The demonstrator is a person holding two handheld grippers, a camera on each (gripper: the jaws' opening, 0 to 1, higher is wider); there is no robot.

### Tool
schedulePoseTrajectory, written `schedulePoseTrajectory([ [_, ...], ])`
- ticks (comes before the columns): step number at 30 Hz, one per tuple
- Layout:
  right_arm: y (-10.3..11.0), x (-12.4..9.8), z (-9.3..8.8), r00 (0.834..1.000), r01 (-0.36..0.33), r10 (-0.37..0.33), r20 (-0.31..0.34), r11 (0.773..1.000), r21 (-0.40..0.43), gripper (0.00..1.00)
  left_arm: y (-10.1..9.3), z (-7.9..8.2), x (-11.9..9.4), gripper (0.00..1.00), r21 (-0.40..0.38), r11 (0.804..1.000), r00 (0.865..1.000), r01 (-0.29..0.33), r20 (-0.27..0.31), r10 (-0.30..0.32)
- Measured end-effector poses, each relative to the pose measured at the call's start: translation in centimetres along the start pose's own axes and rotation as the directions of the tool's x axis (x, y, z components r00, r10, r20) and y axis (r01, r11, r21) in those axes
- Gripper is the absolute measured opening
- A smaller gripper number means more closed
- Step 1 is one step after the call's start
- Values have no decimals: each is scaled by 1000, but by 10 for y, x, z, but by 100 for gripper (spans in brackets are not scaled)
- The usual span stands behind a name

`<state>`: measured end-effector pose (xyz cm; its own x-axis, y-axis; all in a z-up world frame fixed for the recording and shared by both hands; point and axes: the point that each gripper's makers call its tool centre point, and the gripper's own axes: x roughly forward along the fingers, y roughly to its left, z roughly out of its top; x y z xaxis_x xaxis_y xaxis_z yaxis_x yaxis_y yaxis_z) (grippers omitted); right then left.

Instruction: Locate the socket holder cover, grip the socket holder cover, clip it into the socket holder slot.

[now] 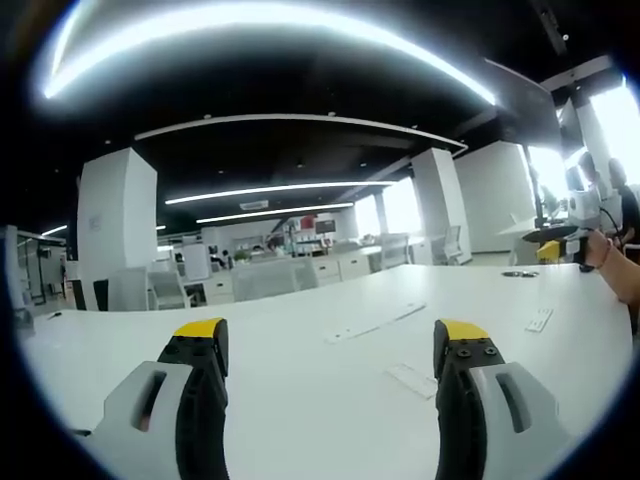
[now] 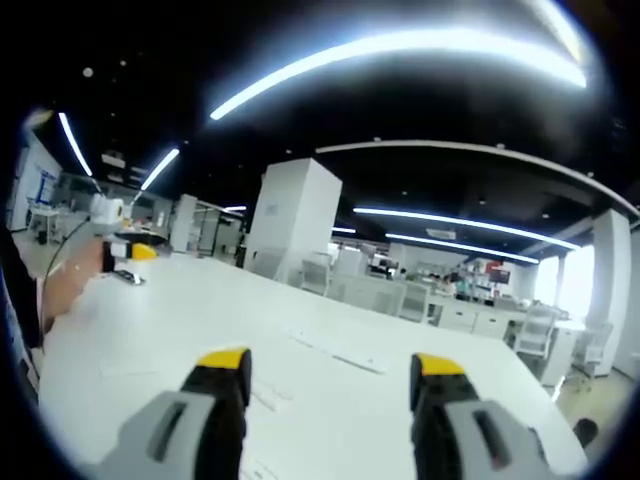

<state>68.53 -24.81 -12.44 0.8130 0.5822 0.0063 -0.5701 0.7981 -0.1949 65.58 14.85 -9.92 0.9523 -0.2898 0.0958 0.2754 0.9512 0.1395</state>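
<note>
The left gripper (image 1: 335,350) hovers released over the white table (image 1: 300,400), and so does the right gripper (image 2: 328,375). Just beyond the left one's right jaw lies a small flat cover (image 1: 412,379); farther ahead sits a long white socket holder (image 1: 375,322).

a broad white table top (image 1: 300,390) is lying open ahead of both grippers. only thin flat white rectangular plastic pieces (image 1: 375,322) (image 2: 335,350) are resting on it, well apart. a person's forearm (image 1: 622,270) is reaching in at the table's edge.
</note>
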Motion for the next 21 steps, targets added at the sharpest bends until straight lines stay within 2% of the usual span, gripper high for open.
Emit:
schedulePoseTrajectory([
  [21,-13,-5,6,998,43,-44,35,999,26,65,1,0,0,83,1,1000,1000,-8,0,8],
])
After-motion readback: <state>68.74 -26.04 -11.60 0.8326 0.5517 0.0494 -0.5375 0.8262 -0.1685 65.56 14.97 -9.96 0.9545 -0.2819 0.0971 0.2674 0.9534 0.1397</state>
